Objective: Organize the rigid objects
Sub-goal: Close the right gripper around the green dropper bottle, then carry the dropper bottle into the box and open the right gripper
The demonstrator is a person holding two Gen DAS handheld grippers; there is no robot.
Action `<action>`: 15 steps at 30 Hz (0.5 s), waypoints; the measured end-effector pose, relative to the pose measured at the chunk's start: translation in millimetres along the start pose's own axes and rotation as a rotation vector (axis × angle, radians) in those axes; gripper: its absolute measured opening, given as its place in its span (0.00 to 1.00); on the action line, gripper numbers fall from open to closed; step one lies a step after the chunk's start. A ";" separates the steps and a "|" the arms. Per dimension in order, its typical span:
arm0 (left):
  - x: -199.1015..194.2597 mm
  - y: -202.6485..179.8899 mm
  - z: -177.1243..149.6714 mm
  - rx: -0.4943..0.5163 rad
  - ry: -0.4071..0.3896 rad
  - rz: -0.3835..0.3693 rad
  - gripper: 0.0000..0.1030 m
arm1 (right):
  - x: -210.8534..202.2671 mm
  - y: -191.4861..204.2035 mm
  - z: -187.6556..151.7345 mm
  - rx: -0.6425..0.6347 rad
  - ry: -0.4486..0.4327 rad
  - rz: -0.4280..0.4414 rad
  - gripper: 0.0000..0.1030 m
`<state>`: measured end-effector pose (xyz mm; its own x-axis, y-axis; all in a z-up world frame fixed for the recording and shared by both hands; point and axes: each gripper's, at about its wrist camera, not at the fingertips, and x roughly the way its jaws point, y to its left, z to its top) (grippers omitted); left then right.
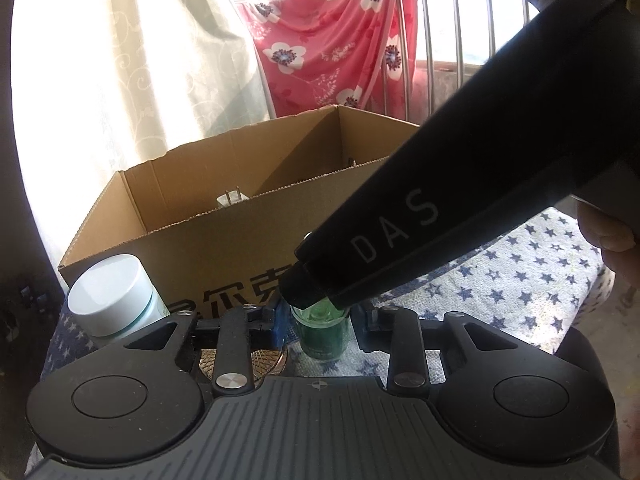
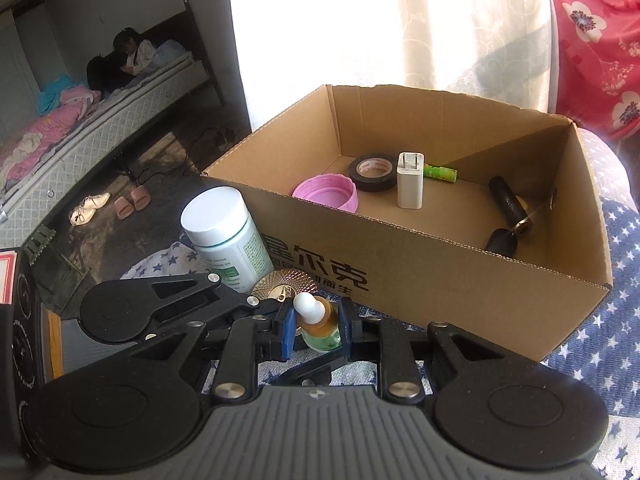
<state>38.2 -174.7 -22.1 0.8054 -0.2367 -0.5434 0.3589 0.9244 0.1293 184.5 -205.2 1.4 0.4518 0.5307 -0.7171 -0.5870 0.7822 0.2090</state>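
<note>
A small green glass dropper bottle (image 2: pixel 320 330) with a white rubber bulb stands on the star-print cloth in front of the cardboard box (image 2: pixel 400 264). My right gripper (image 2: pixel 316 328) is shut on the bottle's neck and shoulder. In the left wrist view the same bottle (image 1: pixel 320 336) stands between the fingers of my left gripper (image 1: pixel 318 330), which is open around it. The right gripper's black body (image 1: pixel 460 208) comes down from the upper right onto the bottle's top. A white-capped pill bottle (image 2: pixel 224 232) stands left of it, also in the left wrist view (image 1: pixel 114 296).
The box holds a pink lid (image 2: pixel 326 192), black tape roll (image 2: pixel 372 172), white charger (image 2: pixel 410 180), green tube (image 2: pixel 440 172) and a black-handled tool (image 2: pixel 506 216). A gold patterned disc (image 2: pixel 288 284) lies by the box. Curtain, metal railing and red floral cloth (image 1: pixel 328 48) stand behind.
</note>
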 end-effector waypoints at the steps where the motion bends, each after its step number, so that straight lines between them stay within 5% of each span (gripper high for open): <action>1: -5.9 0.9 3.4 0.000 -0.006 0.003 0.31 | -5.3 2.3 2.1 -0.002 -0.009 0.004 0.23; 9: -48.0 15.0 53.1 0.021 -0.098 0.044 0.31 | -52.4 15.8 43.5 -0.041 -0.119 0.028 0.23; 15: -25.9 34.3 104.1 -0.024 -0.084 0.027 0.31 | -49.9 -6.7 92.9 -0.039 -0.133 0.007 0.23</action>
<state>78.8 -168.0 82.8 0.8517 -0.2345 -0.4687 0.3258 0.9374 0.1230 228.4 -206.5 97.6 0.5311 0.5770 -0.6205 -0.6154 0.7660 0.1857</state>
